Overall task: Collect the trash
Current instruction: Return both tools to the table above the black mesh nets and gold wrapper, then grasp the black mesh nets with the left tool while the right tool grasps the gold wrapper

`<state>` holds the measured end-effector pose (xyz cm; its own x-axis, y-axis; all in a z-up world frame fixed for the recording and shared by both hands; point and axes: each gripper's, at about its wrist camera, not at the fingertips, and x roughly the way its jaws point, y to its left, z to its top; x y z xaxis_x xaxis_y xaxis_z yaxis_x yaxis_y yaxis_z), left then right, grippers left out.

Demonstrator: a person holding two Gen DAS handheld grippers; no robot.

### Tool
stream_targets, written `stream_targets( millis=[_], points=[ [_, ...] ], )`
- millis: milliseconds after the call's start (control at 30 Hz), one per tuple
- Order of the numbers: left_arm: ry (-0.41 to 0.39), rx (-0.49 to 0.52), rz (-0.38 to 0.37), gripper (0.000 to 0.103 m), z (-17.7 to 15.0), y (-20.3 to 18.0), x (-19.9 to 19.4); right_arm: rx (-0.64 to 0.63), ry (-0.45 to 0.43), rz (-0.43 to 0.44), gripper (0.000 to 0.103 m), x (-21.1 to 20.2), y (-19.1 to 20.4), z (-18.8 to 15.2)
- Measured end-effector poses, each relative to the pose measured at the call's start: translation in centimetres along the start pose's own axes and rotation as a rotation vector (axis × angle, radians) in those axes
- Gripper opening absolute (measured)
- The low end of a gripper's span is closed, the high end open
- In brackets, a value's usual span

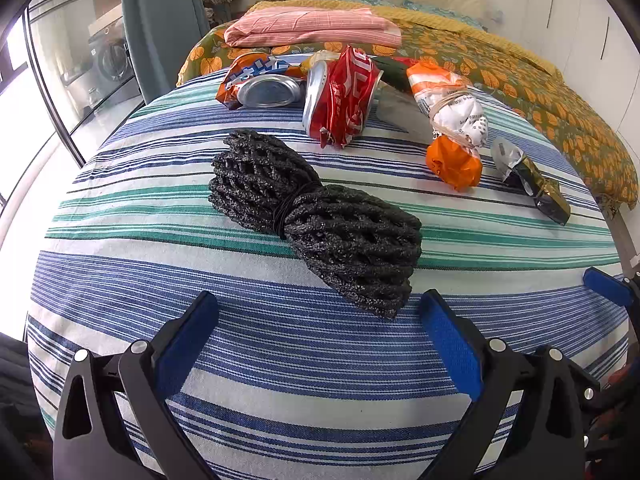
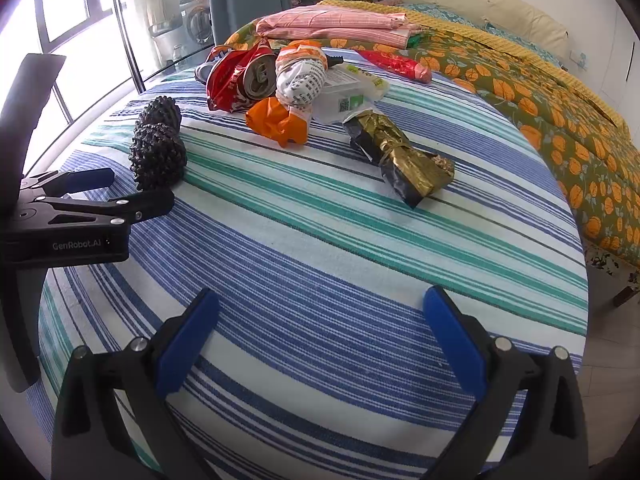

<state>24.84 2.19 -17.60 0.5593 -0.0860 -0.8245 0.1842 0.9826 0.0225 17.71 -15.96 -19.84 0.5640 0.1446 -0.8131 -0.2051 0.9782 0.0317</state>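
On striped cloth (image 1: 280, 360) | black foam netting (image 1: 316, 220), possibly banded | both grippers' fingers spread, empty

Striped cloth (image 1: 280, 360), blue/green/white, is spread over the near part of the bed. Beyond its far edge, an orange-leaf quilt (image 2: 560, 120) is laid, w/ a yellow blanket (image 1: 440, 20) at the bed's far side. Folded pink striped fabric (image 1: 312, 28) is set on the quilt nr the far-left corner. A teal curtain (image 1: 160, 20) and washing machine (image 1: 110, 60) are seen left, behind glass.
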Motion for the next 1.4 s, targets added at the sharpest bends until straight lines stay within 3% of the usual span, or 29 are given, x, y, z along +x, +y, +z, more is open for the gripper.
stream_targets(
  millis=[1033, 1167, 1400],
  points=[
    [0.000, 0.000, 0.000, 0.099, 0.0, 0.0, 0.0, 0.020, -0.005, -0.002, 0.099, -0.1, -0.3, -0.2],
    [0.000, 0.000, 0.000, 0.099, 0.0, 0.0, 0.0, 0.083, -0.042, 0.109, 0.098, -1.6, -2.8, -0.8],
    [0.000, -0.006, 0.003, 0.099, -0.1, 0.0, 0.0, 0.038, -0.067, 0.062, 0.098, -2.6, -7.8, 0.7]
  ],
)
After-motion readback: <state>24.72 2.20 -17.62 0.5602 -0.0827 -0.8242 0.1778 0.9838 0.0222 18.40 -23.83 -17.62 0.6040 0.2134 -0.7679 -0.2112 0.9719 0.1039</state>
